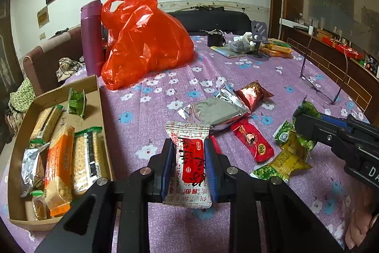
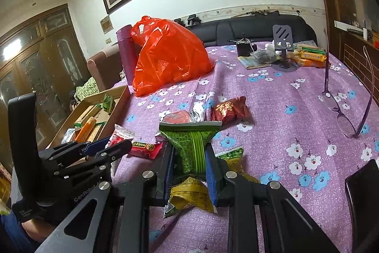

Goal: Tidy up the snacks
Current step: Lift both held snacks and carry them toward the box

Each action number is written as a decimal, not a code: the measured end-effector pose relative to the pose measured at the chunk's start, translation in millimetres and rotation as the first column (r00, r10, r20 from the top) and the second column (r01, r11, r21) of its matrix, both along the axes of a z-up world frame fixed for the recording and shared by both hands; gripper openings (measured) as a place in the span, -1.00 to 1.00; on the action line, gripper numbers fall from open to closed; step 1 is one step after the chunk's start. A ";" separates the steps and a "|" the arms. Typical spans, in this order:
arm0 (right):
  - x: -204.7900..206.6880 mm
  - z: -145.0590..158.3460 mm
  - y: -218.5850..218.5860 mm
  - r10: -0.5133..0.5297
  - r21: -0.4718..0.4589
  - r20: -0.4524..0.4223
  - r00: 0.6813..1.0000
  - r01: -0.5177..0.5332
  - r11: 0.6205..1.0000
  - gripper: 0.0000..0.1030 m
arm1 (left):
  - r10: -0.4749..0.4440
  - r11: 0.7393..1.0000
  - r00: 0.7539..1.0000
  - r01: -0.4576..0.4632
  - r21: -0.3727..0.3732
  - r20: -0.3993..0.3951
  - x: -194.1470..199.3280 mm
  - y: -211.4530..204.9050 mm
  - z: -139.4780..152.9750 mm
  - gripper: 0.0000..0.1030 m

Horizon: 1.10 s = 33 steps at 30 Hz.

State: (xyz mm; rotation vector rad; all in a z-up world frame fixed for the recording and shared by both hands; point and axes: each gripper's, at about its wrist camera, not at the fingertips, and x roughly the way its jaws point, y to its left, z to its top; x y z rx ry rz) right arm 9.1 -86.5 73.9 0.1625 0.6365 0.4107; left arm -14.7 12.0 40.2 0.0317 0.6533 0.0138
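My left gripper is shut on a white and red snack packet, held just above the purple flowered cloth. My right gripper is shut on a green snack packet, raised over yellow-green packets. A cardboard box at the left holds several wafer and biscuit packs. Loose on the cloth lie a silver packet, a dark red foil packet and a red packet. The right gripper shows at the right of the left wrist view.
A full orange plastic bag and a purple flask stand behind the box. Purple glasses lie on the right. A phone stand, a dark phone and more snack packs sit on the table.
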 end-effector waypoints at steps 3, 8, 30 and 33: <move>1.6 0.3 -3.6 -0.011 0.020 -0.010 1.000 0.011 1.000 -0.49 | 0.003 1.000 1.000 -0.003 0.008 0.018 -3.2 -0.1 4.1 -0.52; 2.2 3.6 -6.3 -0.016 0.060 -0.036 0.999 0.018 0.998 -0.49 | 0.003 1.000 0.999 -0.003 0.006 0.039 -10.5 2.6 12.4 -0.52; 13.0 39.1 82.6 0.154 0.113 -0.076 0.985 -0.145 0.983 -0.48 | 0.157 0.986 0.982 -0.148 -0.080 0.106 -38.3 92.8 47.2 -0.51; 18.7 45.3 105.0 0.189 0.113 -0.078 0.979 -0.180 0.977 -0.48 | 0.200 0.977 0.974 -0.191 -0.094 0.106 -40.1 117.0 51.5 -0.51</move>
